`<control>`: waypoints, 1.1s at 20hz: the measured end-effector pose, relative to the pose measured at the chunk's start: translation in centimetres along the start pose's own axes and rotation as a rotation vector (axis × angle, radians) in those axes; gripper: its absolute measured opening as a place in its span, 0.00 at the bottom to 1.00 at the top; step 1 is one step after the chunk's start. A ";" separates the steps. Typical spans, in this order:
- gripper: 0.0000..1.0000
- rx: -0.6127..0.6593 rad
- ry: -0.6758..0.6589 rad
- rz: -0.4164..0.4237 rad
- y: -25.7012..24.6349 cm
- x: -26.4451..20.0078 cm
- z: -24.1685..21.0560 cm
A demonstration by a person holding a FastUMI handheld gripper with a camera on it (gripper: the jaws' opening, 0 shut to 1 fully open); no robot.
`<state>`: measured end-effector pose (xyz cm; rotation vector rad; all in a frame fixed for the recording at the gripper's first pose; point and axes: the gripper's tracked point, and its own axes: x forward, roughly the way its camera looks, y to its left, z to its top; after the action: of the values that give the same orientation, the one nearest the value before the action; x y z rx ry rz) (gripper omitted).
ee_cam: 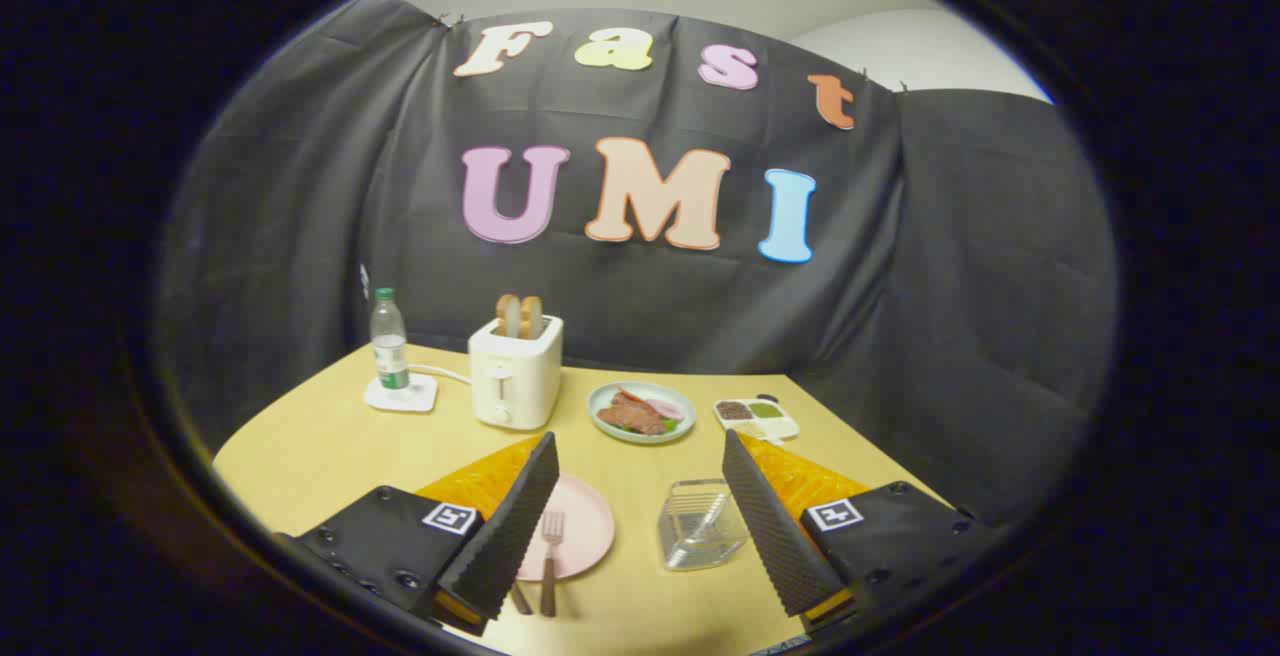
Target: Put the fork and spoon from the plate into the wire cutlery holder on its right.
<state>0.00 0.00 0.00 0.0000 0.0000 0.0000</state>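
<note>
Tongs (640,521) spread wide, grasping nothing, above a tabletop (300,446). Between their fingers, a fork (551,558) lies on a pink plate (585,526); the wire cutlery holder (700,526) stands beside it. Beyond: a toaster (515,381) and a food dish (641,412).

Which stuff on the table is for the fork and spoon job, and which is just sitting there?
For the job: fork on the pink plate; wire cutlery holder to its right; gripper, open, holding nothing.

Just sitting there: toaster with bread, water bottle, plate of food, sauce tray.
</note>
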 end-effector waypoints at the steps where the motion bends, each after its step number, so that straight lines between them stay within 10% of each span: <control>1: 1.00 -0.005 -0.001 0.023 1.1 -0.8 0.0; 10: 1.00 -0.031 0.048 0.165 7.1 -5.0 -2.5; 22: 1.00 -0.047 0.105 0.093 4.6 -5.8 -6.1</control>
<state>-5.78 4.64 -6.13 -0.0468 0.1049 0.0927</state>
